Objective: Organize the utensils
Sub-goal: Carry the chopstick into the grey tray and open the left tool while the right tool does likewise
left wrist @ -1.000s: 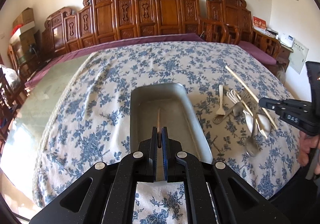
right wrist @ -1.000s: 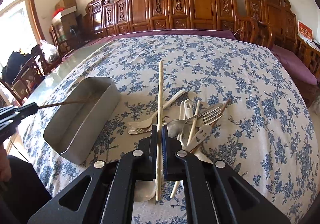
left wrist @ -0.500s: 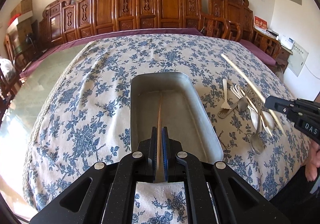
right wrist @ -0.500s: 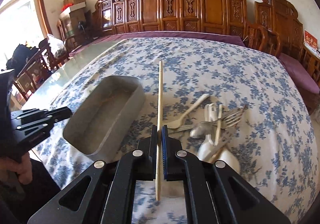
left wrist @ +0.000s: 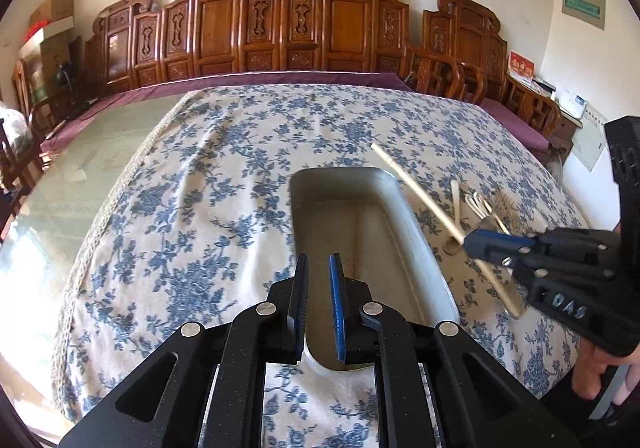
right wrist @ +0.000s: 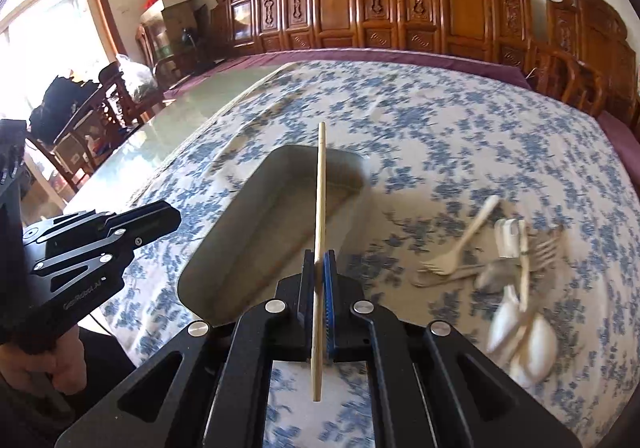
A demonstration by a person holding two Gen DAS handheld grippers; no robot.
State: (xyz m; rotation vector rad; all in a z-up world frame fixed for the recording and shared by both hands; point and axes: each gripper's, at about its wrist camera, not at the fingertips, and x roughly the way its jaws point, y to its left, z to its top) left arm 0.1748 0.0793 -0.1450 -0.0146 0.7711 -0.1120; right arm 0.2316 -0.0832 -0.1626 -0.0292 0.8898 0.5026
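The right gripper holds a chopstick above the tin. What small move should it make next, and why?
Probably lower it and turn it to lie along the tin, then open. The right gripper is shut on the chopstick, which hangs over the tin. The left gripper has just been opening, nothing between its jaws.

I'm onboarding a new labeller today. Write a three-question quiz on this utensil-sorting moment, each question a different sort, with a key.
1. True or false: the right gripper is shut on a chopstick.
2. Multiple choice: between the left gripper's pads there is A) a fork, B) a chopstick, C) nothing.
3. Fill in: the loose forks and spoons lie on the ____, not in the metal tray.

Key: 1 true; 2 C; 3 tablecloth.
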